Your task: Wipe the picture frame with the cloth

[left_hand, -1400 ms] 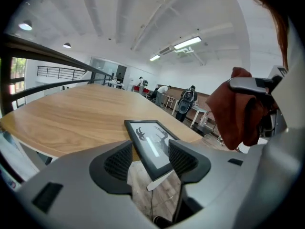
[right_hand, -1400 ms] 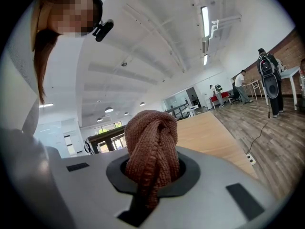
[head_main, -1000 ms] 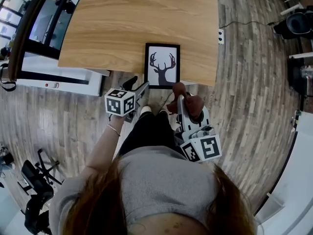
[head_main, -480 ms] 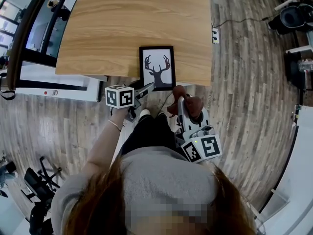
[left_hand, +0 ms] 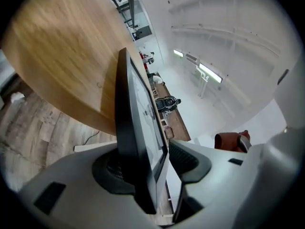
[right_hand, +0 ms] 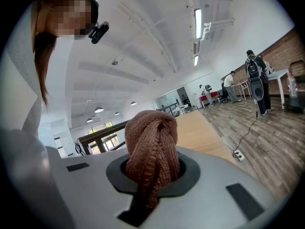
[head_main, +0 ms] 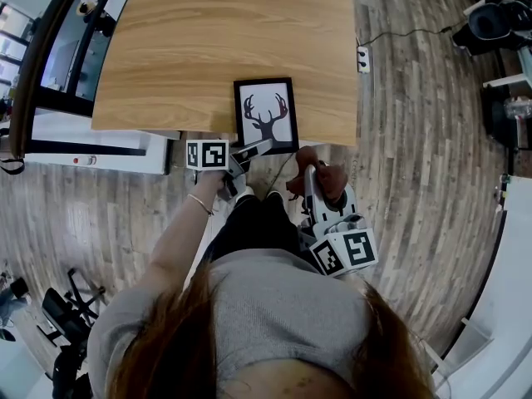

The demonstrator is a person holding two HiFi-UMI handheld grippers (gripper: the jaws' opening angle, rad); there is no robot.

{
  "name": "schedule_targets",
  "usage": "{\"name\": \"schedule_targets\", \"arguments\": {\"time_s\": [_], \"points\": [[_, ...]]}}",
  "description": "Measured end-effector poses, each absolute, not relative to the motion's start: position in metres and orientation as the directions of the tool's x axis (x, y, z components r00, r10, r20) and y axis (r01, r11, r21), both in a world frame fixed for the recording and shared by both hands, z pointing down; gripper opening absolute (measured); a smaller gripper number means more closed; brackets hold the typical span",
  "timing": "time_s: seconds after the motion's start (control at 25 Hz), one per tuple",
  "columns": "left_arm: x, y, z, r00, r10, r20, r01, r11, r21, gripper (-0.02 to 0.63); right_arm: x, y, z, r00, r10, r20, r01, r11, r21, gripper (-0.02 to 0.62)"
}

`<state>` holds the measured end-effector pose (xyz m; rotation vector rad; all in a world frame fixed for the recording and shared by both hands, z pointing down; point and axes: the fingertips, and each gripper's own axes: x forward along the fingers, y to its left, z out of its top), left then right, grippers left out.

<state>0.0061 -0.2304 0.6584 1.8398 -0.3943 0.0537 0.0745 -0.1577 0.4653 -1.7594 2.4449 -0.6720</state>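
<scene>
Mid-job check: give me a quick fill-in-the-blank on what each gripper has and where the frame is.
The left gripper is shut on the picture frame, which sits at the near edge of the wooden ____.
The right gripper is shut on a brown ____.
The frame displays a black stag's head with ____.
Missing words: table; cloth; antlers.

The picture frame (head_main: 265, 115) lies on the table (head_main: 208, 40) at its near edge, right of middle. The left gripper (head_main: 259, 149) reaches that edge from before the table, jaws clamping the frame. The right gripper (head_main: 310, 169), pinching the cloth (head_main: 331, 179), sits just before the table, off it.
</scene>
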Motion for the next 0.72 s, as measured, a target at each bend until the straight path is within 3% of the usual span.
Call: {"name": "schedule_targets", "arguments": {"time_s": [0.44, 0.48, 0.6, 0.72], "points": [[0.023, -0.225, 0.643, 0.987, -0.152, 0.047, -0.073, -0.166, 0.983, 0.215, 0.069, -0.152, 0.466, -0.348, -0.915, 0.205, -0.893, 0.256, -0.371, 0.046], [0.026, -0.224, 0.642, 0.989, -0.147, 0.032, -0.056, -0.165, 0.985, 0.198, 0.067, -0.15, 0.466, -0.347, -0.915, 0.206, -0.894, 0.256, -0.368, 0.045], [0.031, -0.225, 0.645, 0.989, -0.15, 0.018, -0.043, -0.166, 0.985, 0.066, 0.065, -0.149, 0.465, -0.344, -0.915, 0.209, -0.897, 0.254, -0.362, 0.044], [0.032, -0.227, 0.651, 0.984, -0.178, -0.002, -0.023, -0.137, 0.99, 0.054, 0.063, -0.148, 0.466, -0.341, -0.916, 0.213, -0.899, 0.251, -0.358, 0.045]]}}
